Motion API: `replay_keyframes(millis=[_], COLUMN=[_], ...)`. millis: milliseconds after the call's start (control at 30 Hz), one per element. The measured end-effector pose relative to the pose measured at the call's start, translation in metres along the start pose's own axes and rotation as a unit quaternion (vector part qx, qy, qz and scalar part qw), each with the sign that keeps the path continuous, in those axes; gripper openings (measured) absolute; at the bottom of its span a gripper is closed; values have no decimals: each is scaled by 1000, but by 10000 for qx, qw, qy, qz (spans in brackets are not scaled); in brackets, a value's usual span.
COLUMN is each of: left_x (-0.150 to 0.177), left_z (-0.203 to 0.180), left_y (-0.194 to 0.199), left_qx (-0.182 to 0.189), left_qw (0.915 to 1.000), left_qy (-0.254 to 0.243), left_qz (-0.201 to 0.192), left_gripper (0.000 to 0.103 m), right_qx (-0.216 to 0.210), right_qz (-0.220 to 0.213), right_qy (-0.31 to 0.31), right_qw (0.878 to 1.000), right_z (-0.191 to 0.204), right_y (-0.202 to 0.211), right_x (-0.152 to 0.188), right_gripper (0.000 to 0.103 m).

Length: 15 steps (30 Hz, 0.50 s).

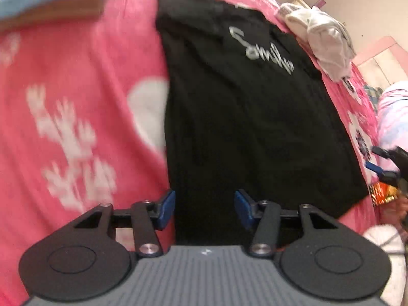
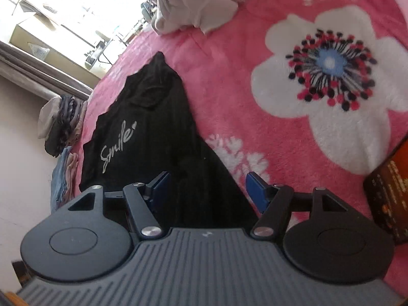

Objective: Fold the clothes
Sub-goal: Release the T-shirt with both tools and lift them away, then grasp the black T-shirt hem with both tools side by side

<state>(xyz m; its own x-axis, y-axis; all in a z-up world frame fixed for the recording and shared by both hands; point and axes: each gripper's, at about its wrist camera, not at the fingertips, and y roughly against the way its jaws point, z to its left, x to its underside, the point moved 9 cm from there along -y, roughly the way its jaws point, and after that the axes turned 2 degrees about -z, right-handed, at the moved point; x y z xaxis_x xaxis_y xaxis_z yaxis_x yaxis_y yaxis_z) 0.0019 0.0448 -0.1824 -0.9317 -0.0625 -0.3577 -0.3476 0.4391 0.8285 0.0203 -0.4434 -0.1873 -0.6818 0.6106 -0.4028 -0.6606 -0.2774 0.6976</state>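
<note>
A pink floral blanket (image 2: 229,81) is covering the bed, showing one large white flower (image 2: 329,86) with a blue, black and red centre, plus smaller white sprigs. One black T-shirt (image 1: 244,127) is lying flat on it, partly folded lengthwise, with silver script reading "Smile" (image 2: 116,148) and a small heart after the word. One crumpled whitish garment (image 1: 321,43) is sitting on the blanket beyond the shirt's top end. At the far bed edge, one stack of folded clothes (image 2: 61,125) is resting; I cannot count its pieces. One dark orange box (image 2: 387,191) with unreadable print is standing at the blanket's right edge.

The left gripper (image 1: 205,207) is hovering over the shirt's near hem, jaws spread and pinching nothing. The right gripper (image 2: 206,191) is hanging above the shirt's right edge, jaws spread wider and empty.
</note>
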Motion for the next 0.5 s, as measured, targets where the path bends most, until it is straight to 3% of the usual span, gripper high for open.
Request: replay_keyframes(millis=[100,233,333,500], left_x=[25,41,52,59], left_z=[4,-3,-6,-7], left_y=[-9,-6,-10,-9], left_qx=[181,397,553,499], left_qw=[9998,9990,9978,9978], left_qy=[73,-208,-305,-438], left_qz=[32,-2,193,86], left_gripper=[46,41,30,23], right_qx=[244,435,381,495], right_qz=[434,800,1058,1164], right_qy=[109,232,234,203], right_qw=[9987,9956,9934,9918], right_z=[-7,-8,-5,-8], right_y=[-13,-9,-4,-2], right_x=[15,42,55,64], right_gripper=[63,60,46,15])
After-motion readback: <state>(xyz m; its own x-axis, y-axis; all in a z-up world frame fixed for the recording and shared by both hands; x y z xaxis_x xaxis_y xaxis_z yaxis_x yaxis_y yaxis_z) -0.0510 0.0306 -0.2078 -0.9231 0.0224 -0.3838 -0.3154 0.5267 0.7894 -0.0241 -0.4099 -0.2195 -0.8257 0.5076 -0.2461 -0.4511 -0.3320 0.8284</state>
